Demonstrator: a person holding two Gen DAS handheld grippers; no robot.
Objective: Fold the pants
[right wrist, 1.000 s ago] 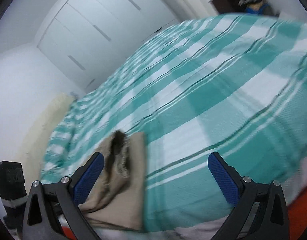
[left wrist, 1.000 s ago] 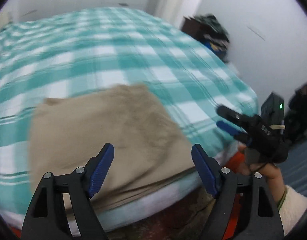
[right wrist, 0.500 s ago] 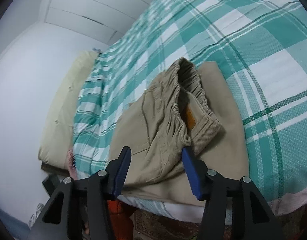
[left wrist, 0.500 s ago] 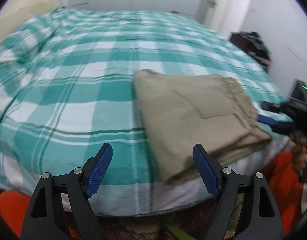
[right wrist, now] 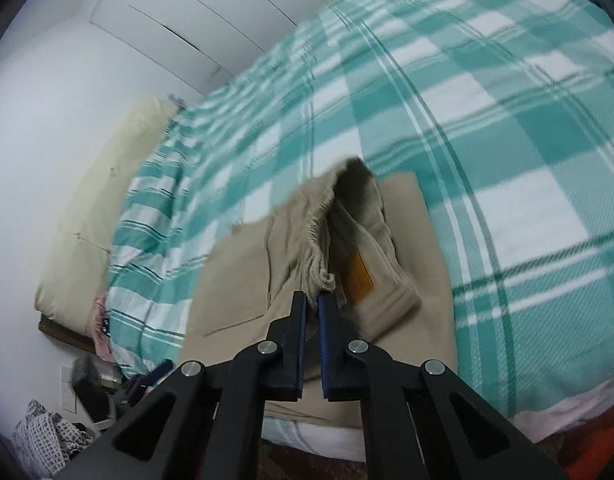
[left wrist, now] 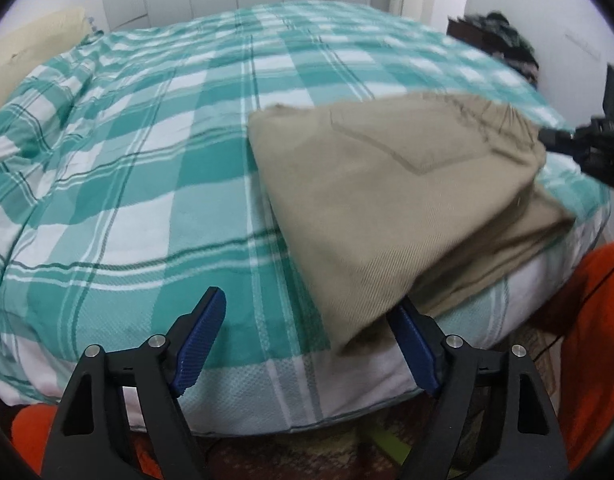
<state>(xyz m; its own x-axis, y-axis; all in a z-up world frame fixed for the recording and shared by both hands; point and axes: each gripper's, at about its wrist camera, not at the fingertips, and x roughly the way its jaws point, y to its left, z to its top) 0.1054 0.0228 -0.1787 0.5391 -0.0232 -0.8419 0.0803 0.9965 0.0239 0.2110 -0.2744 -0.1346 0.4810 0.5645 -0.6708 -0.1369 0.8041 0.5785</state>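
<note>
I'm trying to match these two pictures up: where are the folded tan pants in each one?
Left wrist view: the tan pants lie right of centre, near the bed's front edge.
Right wrist view: the tan pants lie at lower centre, waistband at the right gripper.
Shared landmark: the teal checked bedspread.

Quick count: one pair of tan pants (left wrist: 391, 196), folded, on one bed (left wrist: 147, 168) with one checked cover. Two grippers, two blue fingers (left wrist: 201, 336) each. One pillow (right wrist: 95, 216) at the far end.
</note>
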